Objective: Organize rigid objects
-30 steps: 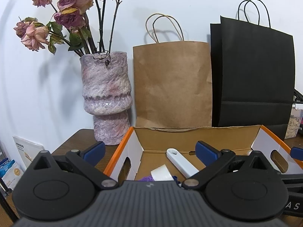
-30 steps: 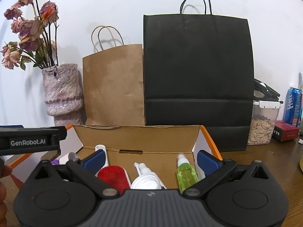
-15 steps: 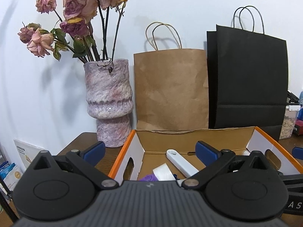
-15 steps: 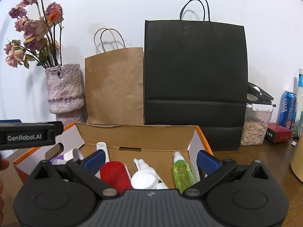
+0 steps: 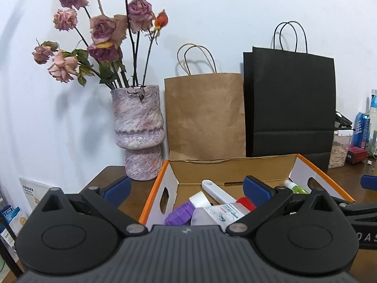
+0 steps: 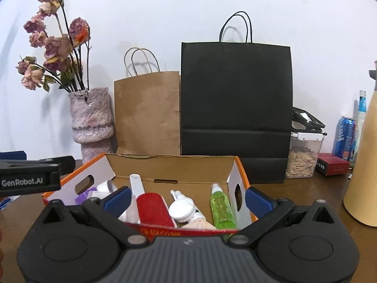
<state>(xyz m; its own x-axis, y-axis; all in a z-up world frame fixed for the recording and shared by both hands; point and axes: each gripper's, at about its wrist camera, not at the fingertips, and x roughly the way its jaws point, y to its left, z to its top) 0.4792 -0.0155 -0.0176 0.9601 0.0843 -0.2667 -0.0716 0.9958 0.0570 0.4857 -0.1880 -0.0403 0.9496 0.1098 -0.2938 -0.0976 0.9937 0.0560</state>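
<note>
Left wrist view: low, near cardboard box left front corner, facing back wall. Right wrist view: low, near box front edge, facing same wall. Shared: box, vase, paper bags.

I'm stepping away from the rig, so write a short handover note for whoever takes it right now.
Left gripper: open, empty, held over the box's left end.
Right gripper: open, empty, over the box's middle.
In the cardboard box: red brush, green spray bottle, white-capped bottle, purple-capped bottle.
Done: these items are boxed.
Left: nothing loose visible on the table near the box; check beyond the views.
</note>
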